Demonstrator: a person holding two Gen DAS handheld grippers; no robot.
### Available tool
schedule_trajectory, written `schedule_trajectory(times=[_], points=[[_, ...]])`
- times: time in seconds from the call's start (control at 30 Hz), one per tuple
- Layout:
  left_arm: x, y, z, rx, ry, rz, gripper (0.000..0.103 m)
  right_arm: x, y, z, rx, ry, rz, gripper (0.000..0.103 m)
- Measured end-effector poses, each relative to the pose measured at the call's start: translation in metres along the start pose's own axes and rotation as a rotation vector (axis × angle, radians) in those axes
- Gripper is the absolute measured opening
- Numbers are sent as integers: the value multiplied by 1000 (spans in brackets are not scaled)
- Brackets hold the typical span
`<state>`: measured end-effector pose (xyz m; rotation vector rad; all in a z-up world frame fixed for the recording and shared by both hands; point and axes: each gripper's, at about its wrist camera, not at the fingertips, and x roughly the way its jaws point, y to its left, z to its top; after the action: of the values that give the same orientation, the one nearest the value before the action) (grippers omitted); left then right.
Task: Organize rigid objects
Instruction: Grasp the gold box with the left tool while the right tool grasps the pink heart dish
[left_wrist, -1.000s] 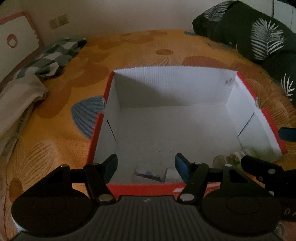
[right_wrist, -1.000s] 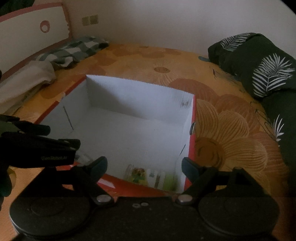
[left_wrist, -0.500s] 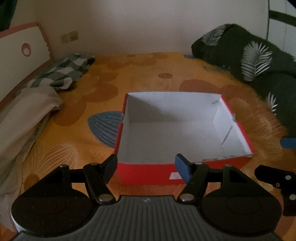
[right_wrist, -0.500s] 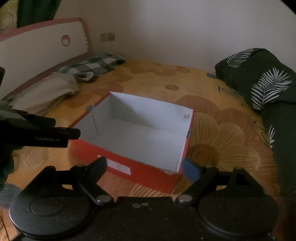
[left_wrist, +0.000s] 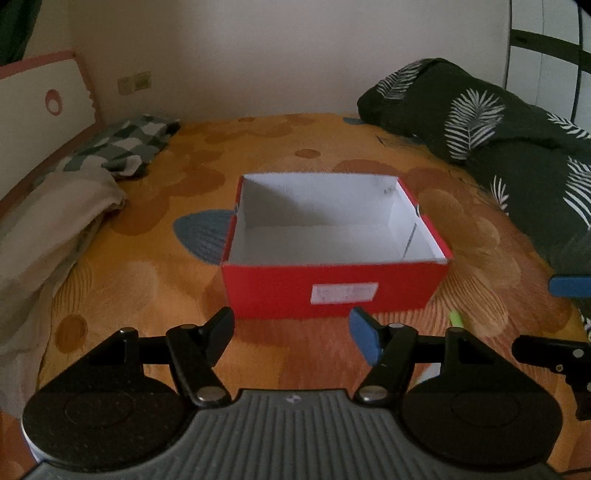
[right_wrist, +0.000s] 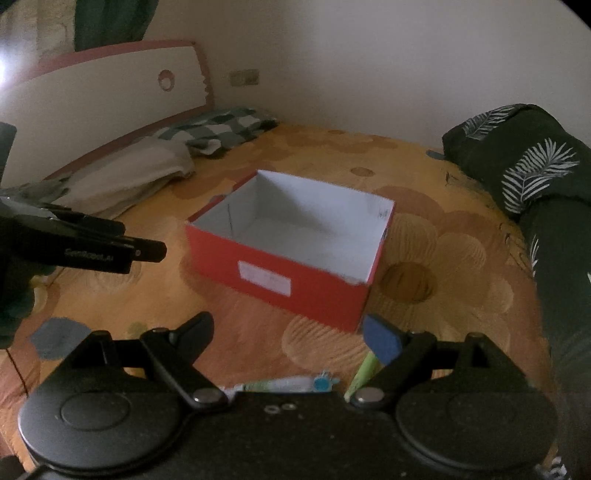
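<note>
Red box (left_wrist: 334, 291) sits open-topped mid-bed (left_wrist: 147, 280), white inside, no contents visible from these angles; the near floor of it is hidden by the front wall. Judging by the look it is thin cardboard: light, stiff enough along the edges, walls likely flex if squeezed mid-span, so a pinch over a wall rim near a corner seems the safest hold. Just this side of the box, low in the right wrist view, lie a toothbrush-like white stick (right_wrist: 284, 384) with a blue end and a green pen-like stick (right_wrist: 364, 373), both flat on the bed. These look rigid, slim and light, probably smooth and prone to roll or slip; take them across the shaft near the middle. Left tongs (left_wrist: 291, 334) stand apart, nothing between them, box straight ahead just beyond the tips, not touching. Right tongs (right_wrist: 291, 338) stand wide apart, empty, both sticks lying close under them, the green one beneath the blue right pad, the box beyond. Left tongs show at the left edge of the right view, well apart from the box.
</note>
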<state>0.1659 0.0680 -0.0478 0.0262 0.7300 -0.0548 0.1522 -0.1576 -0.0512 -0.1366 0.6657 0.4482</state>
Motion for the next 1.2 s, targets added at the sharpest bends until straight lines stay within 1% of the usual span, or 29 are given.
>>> schedule_trajectory(times=[0.27, 0.37, 0.47, 0.53, 0.57, 0.67, 0.83, 0.97, 1.1, 1.2], points=[[-15, -4, -35, -15, 1, -9, 68, -15, 11, -30, 8, 16, 31, 88], [-16, -4, -47, -13, 5, 1, 68, -17, 12, -43, 18, 33, 46, 89], [-15, 0, -60, -35, 17, 4, 68, -17, 12, -57, 34, 51, 55, 91], [-14, 2, -68, -39, 16, 26, 68, -18, 14, -68, 45, 62, 54, 91], [-13, 2, -72, -35, 13, 46, 71, -17, 14, -74, 51, 69, 56, 91], [-8, 0, -84, -12, 20, 70, 74, -14, 11, -91, 80, 93, 64, 91], [7, -2, -101, 1, 55, 70, 74, -6, 9, -115, 116, 140, 67, 91], [18, 0, -110, 3, 71, 85, 75, 0, 9, -123, 116, 161, 59, 93], [29, 10, -116, -47, 98, 87, 76, 7, 13, -129, 103, 181, 58, 93], [38, 11, -118, -38, 112, 97, 78, 13, 17, -133, 85, 194, 60, 93]])
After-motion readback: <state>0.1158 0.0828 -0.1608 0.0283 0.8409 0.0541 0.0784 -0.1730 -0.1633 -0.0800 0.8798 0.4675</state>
